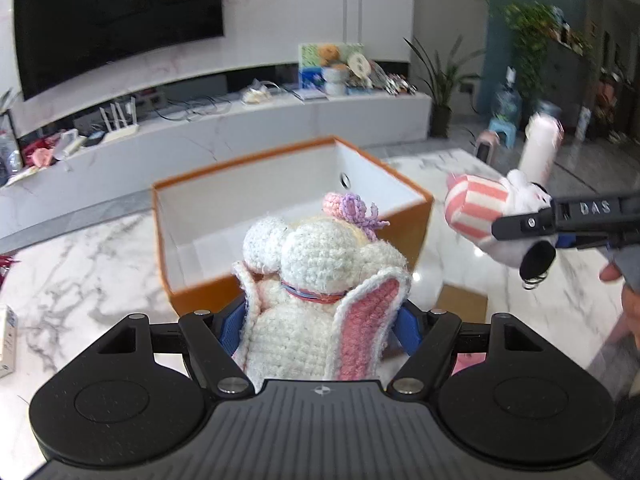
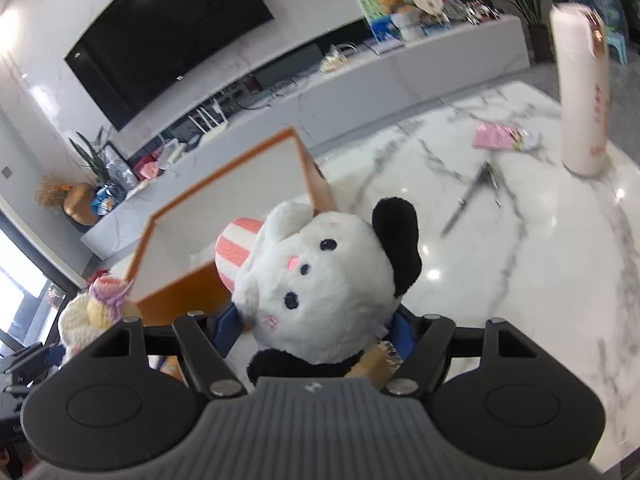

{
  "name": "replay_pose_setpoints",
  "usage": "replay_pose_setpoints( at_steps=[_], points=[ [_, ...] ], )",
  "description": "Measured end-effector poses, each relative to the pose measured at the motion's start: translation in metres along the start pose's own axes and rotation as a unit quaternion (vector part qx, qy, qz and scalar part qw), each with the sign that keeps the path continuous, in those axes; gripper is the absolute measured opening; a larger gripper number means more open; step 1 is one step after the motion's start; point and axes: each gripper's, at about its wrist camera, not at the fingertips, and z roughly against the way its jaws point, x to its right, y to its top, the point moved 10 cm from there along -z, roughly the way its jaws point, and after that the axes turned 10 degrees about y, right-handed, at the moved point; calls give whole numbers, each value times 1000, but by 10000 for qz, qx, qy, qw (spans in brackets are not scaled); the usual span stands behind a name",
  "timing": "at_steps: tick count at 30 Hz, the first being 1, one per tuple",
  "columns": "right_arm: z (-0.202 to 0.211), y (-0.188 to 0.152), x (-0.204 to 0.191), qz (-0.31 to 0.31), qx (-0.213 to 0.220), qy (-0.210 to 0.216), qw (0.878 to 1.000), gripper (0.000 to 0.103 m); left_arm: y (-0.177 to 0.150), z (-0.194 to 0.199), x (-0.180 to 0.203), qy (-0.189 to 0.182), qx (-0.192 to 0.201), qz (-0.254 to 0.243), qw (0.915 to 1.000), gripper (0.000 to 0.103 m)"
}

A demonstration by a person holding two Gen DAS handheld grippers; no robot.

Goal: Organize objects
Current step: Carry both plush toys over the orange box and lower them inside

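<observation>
2 grippers clamp toys: left (image 1: 320, 320) crochet bunny (image 1: 320, 280), right (image 2: 316, 328) plush (image 2: 320, 280) — only right view shows scissors (image 2: 472, 196)

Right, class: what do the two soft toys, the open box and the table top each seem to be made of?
Crocheted bunny: yarn, with visible loops and stitches.
Black-and-white plush: fuzzy synthetic fur, matte, with a striped fabric part.
Orange box: probably rigid cardboard, with thin straight walls and a smooth white lining.
Table top: polished marble or a marble-look slab, grey-veined, with glossy reflections.
</observation>
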Motion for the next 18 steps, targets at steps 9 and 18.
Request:
replay_pose_setpoints(
  at_steps=[9,18],
  points=[
    [-33,74,-83,578,367,425,9967,74,82,-18,-42,562,503,494,9959,85],
    [-145,82,-76,815,6,100,9966,74,83,-118,-71,884,83,1041,9906,85]
  ],
)
